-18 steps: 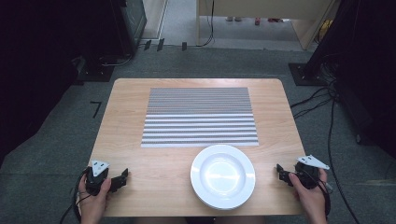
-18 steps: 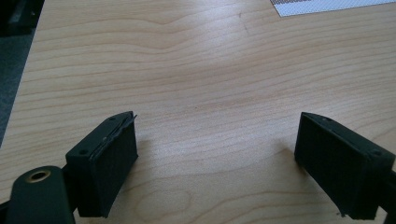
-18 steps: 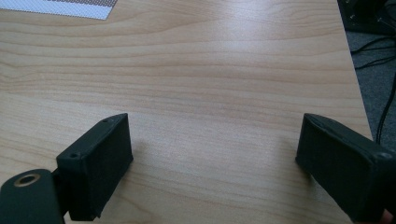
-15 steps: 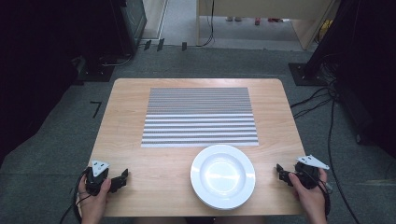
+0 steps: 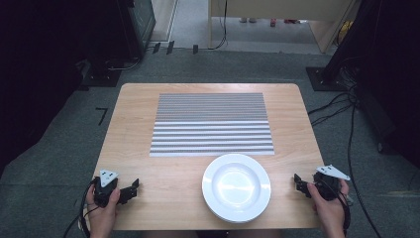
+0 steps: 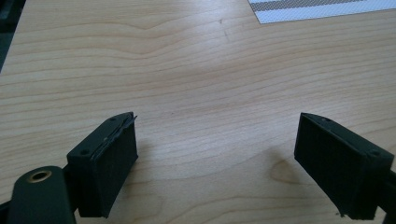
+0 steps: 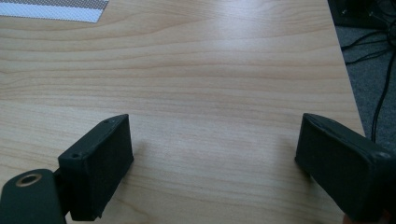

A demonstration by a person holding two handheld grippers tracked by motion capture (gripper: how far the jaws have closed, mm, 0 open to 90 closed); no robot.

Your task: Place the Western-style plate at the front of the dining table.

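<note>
Both grippers resting spread and empty at the near table edge; white plate lying between them.

Nearest, the left gripper [image 5: 130,188] and right gripper [image 5: 300,181] are sitting with jaws wide apart, nothing between them. The white plate [image 5: 236,187] is lying flat on the table [image 5: 133,124], just short of the striped placemat [image 5: 212,124] beyond. It is looking rigid, glossy, likely slippery and breakable; the raised rim is appearing the best place to pinch, probably from the side.

Overhead light falls evenly on the pale surface [image 5: 163,148] — glare pools at the plate [image 5: 236,187] centre — while the room's upper corners sink into darkness; close-up edges blur softly.
</note>
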